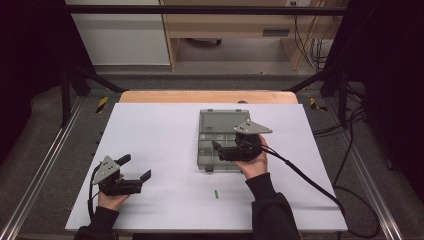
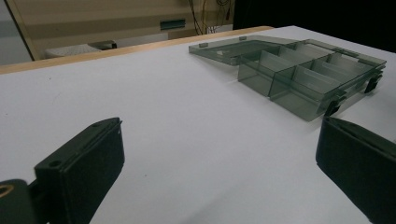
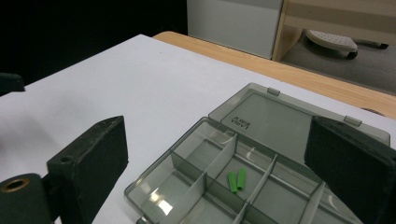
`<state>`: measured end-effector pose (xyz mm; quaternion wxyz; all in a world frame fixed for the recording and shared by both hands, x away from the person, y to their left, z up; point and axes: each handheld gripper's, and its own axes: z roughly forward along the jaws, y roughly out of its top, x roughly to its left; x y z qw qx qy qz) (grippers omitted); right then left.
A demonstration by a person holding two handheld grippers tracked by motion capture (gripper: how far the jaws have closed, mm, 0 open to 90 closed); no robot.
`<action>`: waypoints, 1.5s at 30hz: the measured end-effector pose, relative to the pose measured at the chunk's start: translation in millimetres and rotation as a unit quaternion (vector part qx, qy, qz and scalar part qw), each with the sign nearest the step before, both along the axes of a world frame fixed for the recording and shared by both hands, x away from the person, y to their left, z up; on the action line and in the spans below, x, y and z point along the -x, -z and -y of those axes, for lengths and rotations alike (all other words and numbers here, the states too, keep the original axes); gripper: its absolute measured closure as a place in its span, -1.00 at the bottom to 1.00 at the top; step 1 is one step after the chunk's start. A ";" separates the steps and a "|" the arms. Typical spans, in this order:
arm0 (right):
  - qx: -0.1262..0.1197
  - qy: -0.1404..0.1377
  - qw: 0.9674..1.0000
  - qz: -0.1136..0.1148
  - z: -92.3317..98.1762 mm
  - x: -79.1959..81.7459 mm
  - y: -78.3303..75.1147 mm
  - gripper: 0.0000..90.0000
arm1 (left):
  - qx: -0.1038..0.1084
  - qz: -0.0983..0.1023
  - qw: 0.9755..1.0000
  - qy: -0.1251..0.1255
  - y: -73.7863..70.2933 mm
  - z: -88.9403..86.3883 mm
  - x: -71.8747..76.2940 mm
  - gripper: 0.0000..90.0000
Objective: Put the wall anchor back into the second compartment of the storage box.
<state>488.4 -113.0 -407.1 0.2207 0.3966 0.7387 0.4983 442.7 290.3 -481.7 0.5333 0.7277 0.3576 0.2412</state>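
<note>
The grey box is laid open near the middle of the table, lid flat behind, so its compartments can be reached from above. Two green pieces lie in one compartment; a third is left on the table in front. The right gripper is held over the box, jaws wide and empty. The left gripper is parked aside, open, holding nothing.
</note>
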 end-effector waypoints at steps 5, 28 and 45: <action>-0.001 0.003 1.000 0.007 6.4 14.3 2.4 -0.94 | 0.000 0.000 1.000 0.000 0.0 0.2 0.0 -0.98; 0.020 -0.008 0.999 -0.032 8.1 60.0 44.3 -0.96 | -0.001 -0.001 1.000 -0.001 0.0 0.8 -0.4 -0.99; 0.049 -0.034 0.995 -0.085 -9.7 70.6 73.0 -0.88 | 0.001 0.001 1.000 0.001 -0.2 0.8 0.1 -0.99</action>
